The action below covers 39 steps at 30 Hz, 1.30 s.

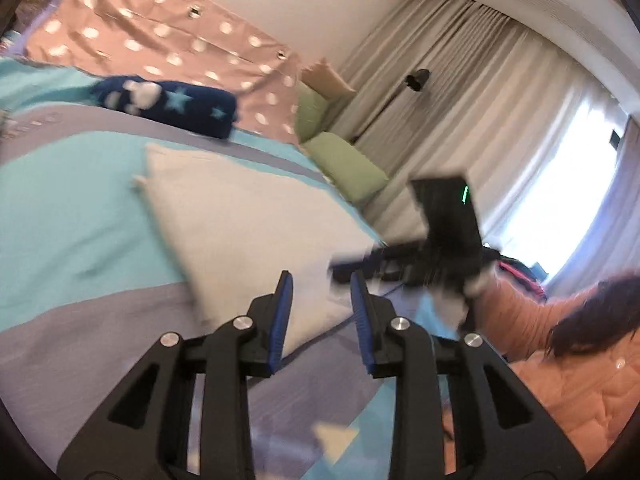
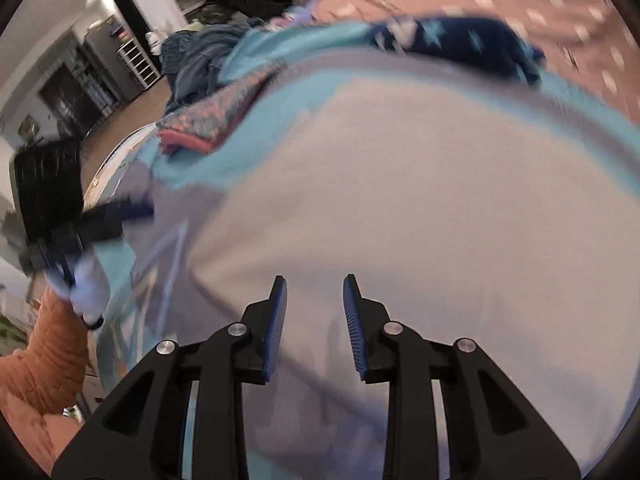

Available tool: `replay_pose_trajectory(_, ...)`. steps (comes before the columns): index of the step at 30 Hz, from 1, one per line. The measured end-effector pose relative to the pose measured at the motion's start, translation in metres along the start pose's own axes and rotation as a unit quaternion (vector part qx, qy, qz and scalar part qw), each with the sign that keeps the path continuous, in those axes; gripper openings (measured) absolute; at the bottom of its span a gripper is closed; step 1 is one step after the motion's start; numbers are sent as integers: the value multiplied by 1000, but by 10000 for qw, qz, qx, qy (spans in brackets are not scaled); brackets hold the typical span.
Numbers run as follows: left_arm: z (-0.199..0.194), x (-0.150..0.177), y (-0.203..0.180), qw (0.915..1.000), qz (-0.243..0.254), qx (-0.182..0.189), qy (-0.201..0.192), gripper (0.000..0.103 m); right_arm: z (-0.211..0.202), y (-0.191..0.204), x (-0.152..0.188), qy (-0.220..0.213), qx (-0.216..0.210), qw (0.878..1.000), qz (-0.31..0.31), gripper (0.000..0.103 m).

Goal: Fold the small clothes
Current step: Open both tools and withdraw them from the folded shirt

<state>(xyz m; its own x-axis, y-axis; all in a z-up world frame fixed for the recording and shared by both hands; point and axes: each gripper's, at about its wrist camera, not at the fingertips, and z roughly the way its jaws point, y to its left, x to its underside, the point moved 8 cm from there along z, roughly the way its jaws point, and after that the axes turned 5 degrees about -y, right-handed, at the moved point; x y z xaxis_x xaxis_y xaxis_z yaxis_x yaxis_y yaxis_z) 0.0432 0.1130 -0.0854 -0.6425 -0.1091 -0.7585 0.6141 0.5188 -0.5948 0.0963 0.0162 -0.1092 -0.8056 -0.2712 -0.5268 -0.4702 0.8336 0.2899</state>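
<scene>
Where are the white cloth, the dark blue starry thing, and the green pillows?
white cloth (image 1: 248, 208), left wrist view, its flat middle
dark blue starry roll (image 1: 176, 104), left wrist view, its middle
green pillows (image 1: 348, 164), left wrist view, nearer pillow's top

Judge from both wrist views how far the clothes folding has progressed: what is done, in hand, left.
Done: the white garment lies flat as a neat folded shape on the bedspread, the navy star-patterned piece beyond it. In hand: nothing; left gripper and right gripper are open and empty. Left: the heaped clothes at the bed's far edge.
</scene>
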Motion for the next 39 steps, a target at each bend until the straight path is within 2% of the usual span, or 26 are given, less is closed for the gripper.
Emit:
replay_pose_trajectory(1, 15, 6, 0, 9996, 67, -165, 199, 34, 4, -6, 12, 81, 36, 9999, 129, 30)
replay_pose_trajectory(2, 39, 22, 7, 9955, 218, -620, 690, 34, 13, -16, 28, 212, 153, 9991, 346, 28)
replay_pose_trajectory(4, 68, 56, 27, 9761, 448, -1485, 1524, 30, 12, -22, 41, -107, 98, 9982, 581, 28)
replay_pose_trajectory(6, 64, 51, 18, 9750, 628, -1596, 1413, 33, 4, -20, 43, -111, 157, 9982, 572, 29)
replay_pose_trajectory(8, 50, 39, 13, 9754, 493, -1770, 1217, 36, -8, -17, 43, -272, 206, 9979, 545, 29)
replay_pose_trajectory(9, 42, 33, 11, 9769, 441, -1793, 1075, 42, -15, -14, 42, -386, 263, 9980, 432, 29)
replay_pose_trajectory(12, 13, 18, 16, 9791, 143, -1956, 535, 57, -24, -4, 36, -700, 821, 9938, -272, 36)
replay_pose_trajectory(13, 7, 14, 20, 9779, 38, -2051, 395, 59, -25, 2, 35, -772, 940, 9913, -497, 41)
replay_pose_trajectory(16, -10, 8, 36, 9721, -310, -2325, 56, 63, -17, 25, 39, -834, 955, 9864, -1043, 46)
replay_pose_trajectory(17, -11, 7, 42, 9701, -405, -2391, -39, 67, -13, 30, 39, -847, 999, 9843, -1180, 50)
replay_pose_trajectory(18, -12, 8, 44, 9678, -458, -2474, -104, 70, -9, 37, 39, -885, 1127, 9805, -1343, 55)
replay_pose_trajectory(20, -14, 13, 47, 9634, -503, -2630, -150, 77, -9, 39, 38, -1052, 1493, 9710, -1545, 74)
replay_pose_trajectory(22, -13, 19, 46, 9593, -541, -2768, -162, 83, -15, 39, 34, -1452, 1985, 9543, -1699, 80)
replay_pose_trajectory(23, -16, 21, 46, 9582, -576, -2797, -176, 84, -17, 41, 33, -1604, 2069, 9493, -1742, 82)
replay_pose_trajectory(25, -16, 21, 48, 9576, -641, -2802, -212, 84, -15, 46, 31, -1691, 2066, 9459, -1846, 82)
replay_pose_trajectory(27, -18, 23, 51, 9570, -744, -2790, -275, 85, -4, 52, 30, -1509, 1936, 9484, -2007, 82)
replay_pose_trajectory(32, -15, 23, 60, 9568, -847, -2761, -330, 85, 21, 82, 33, -1231, 1754, 9394, -2675, 80)
replay_pose_trajectory(36, -10, 24, 65, 9586, -901, -2680, -325, 85, 51, 94, 30, -946, 1855, 9287, -3068, 73)
replay_pose_trajectory(39, -9, 28, 72, 9606, -1073, -2546, -316, 85, 62, 95, 22, -889, 1904, 9304, -3003, 73)
